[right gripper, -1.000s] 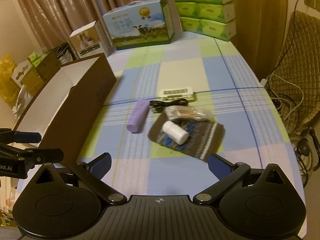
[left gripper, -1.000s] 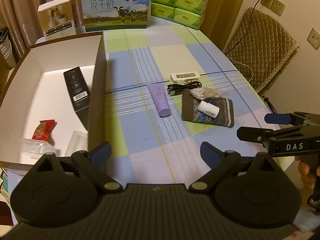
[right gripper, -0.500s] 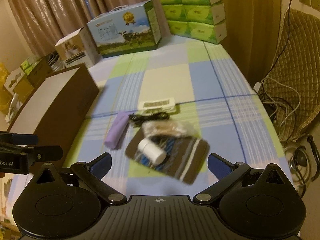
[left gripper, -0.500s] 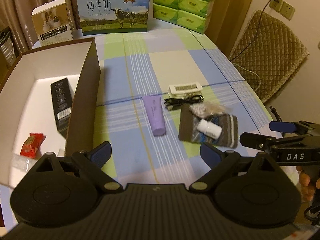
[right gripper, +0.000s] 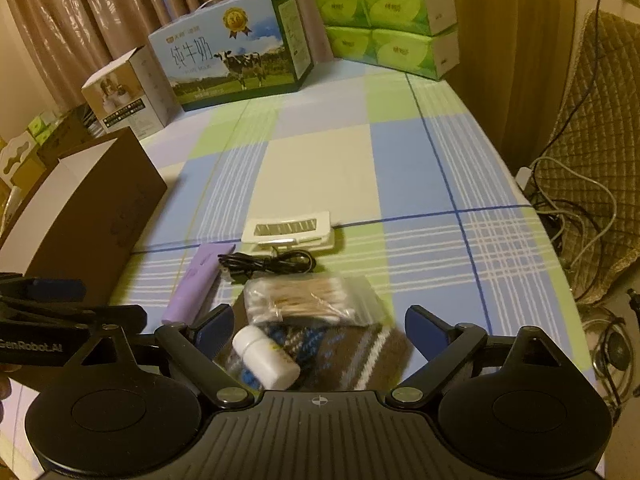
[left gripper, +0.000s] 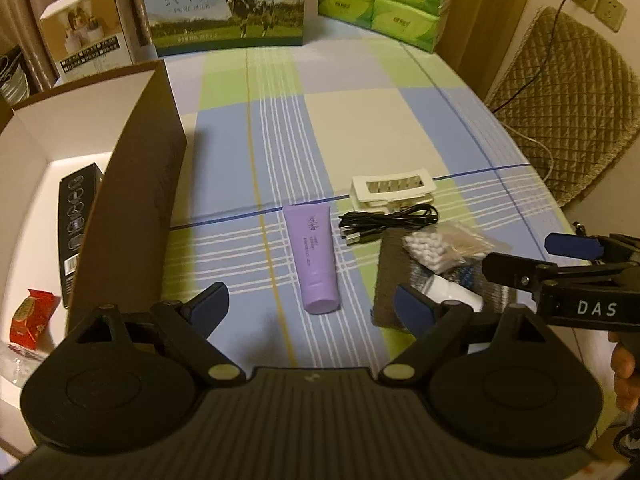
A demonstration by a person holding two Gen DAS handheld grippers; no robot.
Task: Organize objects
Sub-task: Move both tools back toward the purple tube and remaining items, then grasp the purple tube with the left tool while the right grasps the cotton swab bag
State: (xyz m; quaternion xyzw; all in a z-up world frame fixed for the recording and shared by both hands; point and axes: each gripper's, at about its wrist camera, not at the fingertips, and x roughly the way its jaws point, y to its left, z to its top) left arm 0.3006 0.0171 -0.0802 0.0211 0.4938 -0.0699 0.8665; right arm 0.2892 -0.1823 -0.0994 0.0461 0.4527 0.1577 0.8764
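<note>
Two hand-held grippers closing, nothing between jaws yet: left hand-held gripper (left gripper: 310, 304) over purple tube (left gripper: 314, 258), right hand-held gripper (right gripper: 320, 326) over white bottle (right gripper: 266, 356) on knit pouch (right gripper: 352, 354). Approach step, likely. Next: lower, grasp, carry left to open box (left gripper: 132, 184).

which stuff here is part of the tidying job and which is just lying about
Part of the job:
- brown box
- purple tube
- black cable
- white clip
- cotton swab bag
- white bottle
- knitted pouch

Just lying about:
- milk carton
- green tissue packs
- small white carton
- quilted chair cushion
</note>
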